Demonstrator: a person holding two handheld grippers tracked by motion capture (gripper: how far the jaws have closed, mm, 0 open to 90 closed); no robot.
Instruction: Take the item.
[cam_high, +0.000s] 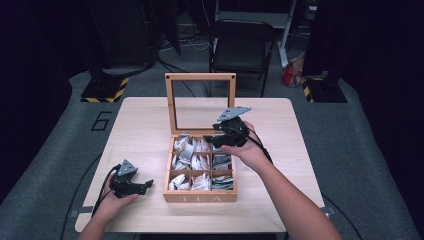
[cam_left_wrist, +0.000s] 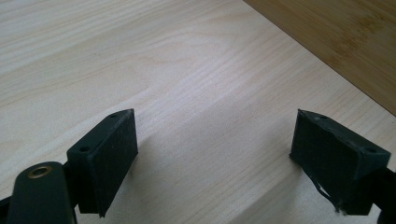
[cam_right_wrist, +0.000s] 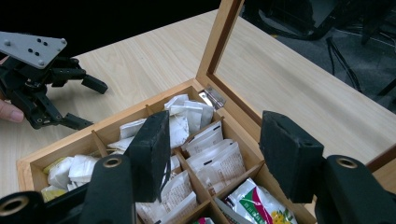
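The right gripper (cam_high: 216, 140) hovers, fingers spread and empty, over the compartmented wooden tea box (cam_high: 200, 198); a careless descent could snag neighbouring white sachets (cam_right_wrist: 187, 114) or knock its upright glass-paned lid (cam_high: 200, 77). The left gripper (cam_high: 145, 185), likewise spread, rests on the pale worktop (cam_high: 140, 125).

The place looks like a lab or recording studio, though its edges are too dark to be sure. A lone wooden table (cam_high: 145, 120) stands on grey carpet (cam_high: 350, 150), with hazard-striped stand bases (cam_high: 105, 90), floor cables (cam_high: 190, 45) and a folding chair (cam_high: 242, 47) behind.
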